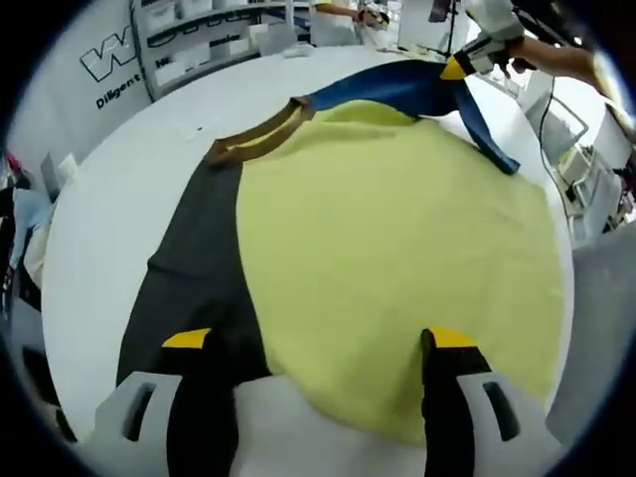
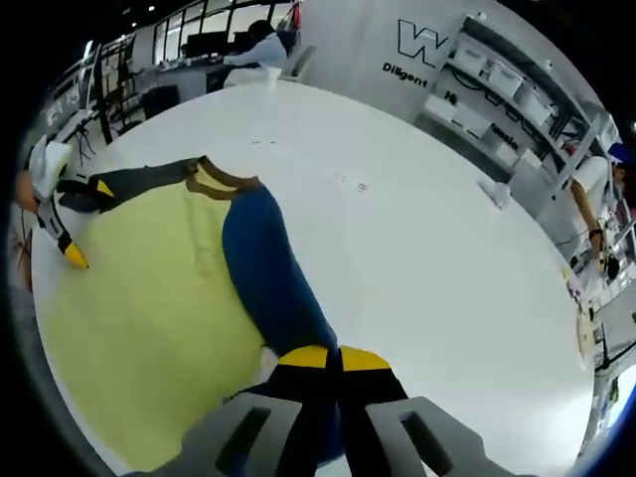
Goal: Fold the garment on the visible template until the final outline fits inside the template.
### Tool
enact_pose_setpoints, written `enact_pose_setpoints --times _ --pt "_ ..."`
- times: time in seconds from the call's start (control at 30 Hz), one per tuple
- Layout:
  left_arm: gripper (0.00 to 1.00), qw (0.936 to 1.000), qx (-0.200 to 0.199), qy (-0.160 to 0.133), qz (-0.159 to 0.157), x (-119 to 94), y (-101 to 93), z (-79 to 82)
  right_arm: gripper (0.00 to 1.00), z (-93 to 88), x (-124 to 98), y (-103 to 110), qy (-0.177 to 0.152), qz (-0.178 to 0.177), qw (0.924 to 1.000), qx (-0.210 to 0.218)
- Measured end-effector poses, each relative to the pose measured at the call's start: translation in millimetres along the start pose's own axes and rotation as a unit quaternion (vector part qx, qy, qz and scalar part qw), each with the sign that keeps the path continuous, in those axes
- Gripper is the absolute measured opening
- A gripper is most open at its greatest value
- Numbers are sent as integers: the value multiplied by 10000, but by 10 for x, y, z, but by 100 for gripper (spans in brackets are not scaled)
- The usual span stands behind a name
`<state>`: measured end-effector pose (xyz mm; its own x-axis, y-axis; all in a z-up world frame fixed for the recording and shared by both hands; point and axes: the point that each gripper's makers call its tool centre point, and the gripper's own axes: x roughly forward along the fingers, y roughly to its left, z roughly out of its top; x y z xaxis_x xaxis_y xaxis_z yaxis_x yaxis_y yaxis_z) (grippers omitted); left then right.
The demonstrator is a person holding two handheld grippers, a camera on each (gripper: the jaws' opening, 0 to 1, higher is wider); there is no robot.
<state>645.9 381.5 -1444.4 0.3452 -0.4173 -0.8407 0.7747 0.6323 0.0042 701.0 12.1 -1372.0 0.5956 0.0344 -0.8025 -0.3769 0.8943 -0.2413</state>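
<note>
A yellow shirt (image 1: 397,248) lies flat on the white table (image 1: 129,199), with a brown collar (image 1: 253,137), a dark sleeve (image 1: 194,268) and a blue sleeve (image 1: 397,87). My left gripper (image 1: 318,343) is open, its jaws wide apart over the shirt's near hem and the dark sleeve. My right gripper (image 2: 333,360) is shut on the blue sleeve (image 2: 268,268), which is lifted and drawn across the yellow body (image 2: 149,298). In the left gripper view the right gripper (image 1: 475,58) pinches that sleeve's end at the far side. The left gripper (image 2: 62,238) appears at the shirt's far edge.
Bare white table (image 2: 417,258) stretches beyond the collar (image 2: 224,181) and to the right of the blue sleeve. Shelving with boxes (image 2: 507,89) stands along the wall, and desks with a seated person (image 2: 260,45) lie behind the table. A hand (image 2: 596,248) shows at the right.
</note>
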Motion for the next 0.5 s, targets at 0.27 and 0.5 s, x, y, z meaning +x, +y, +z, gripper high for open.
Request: enact_pose_setpoints --times 0.27,0.5 --pt "85 9998 63 152 -92 -31 192 -67 0 -67 143 -126 196 133 9997 19" --pt "86 9989 237 334 -218 -27 139 -68 0 -93 300 -138 348 228 9990 149"
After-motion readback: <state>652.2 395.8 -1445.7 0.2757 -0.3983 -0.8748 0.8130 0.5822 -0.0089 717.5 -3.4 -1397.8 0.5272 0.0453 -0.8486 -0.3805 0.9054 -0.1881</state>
